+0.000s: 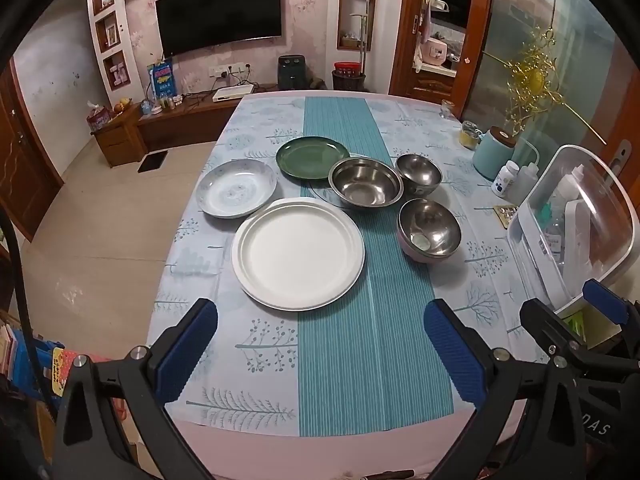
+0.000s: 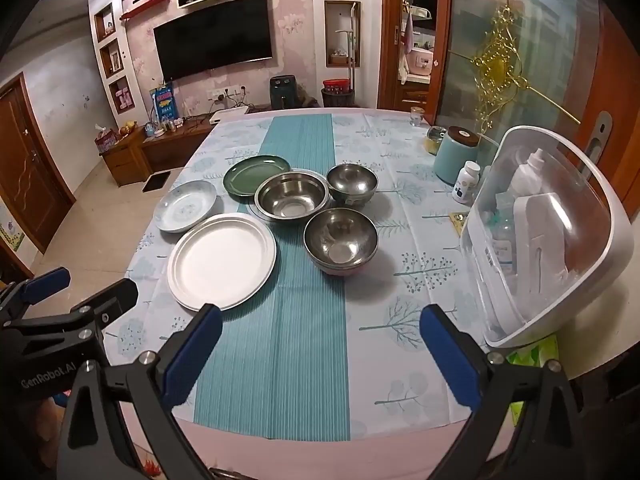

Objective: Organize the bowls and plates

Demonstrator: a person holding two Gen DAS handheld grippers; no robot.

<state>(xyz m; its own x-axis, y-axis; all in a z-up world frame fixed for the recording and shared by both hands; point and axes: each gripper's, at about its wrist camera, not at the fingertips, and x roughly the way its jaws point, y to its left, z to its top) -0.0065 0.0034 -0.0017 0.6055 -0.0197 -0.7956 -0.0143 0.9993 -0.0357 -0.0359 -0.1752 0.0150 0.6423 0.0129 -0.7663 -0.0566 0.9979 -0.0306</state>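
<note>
White plate (image 1: 298, 254) beyond left gripper (image 1: 320, 344).

White plate (image 1: 298, 254), green plate (image 1: 312, 158), teal striped runner (image 1: 360, 340), tree-print tablecloth (image 1: 260, 340)

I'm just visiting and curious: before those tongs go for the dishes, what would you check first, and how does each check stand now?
1. Left tongs open, nothing held: ok.
2. Right tongs open, nothing held: ok.
3. White plate nearest, nothing on it: ok.
4. Patterned plate and green plate lie singly, unstacked: ok.
5. Three steel bowls upright; the wide bowl overlaps the green plate's edge: cannot tell if touching.
6. Near bowl empty: cannot tell, something pale shows inside.
</note>
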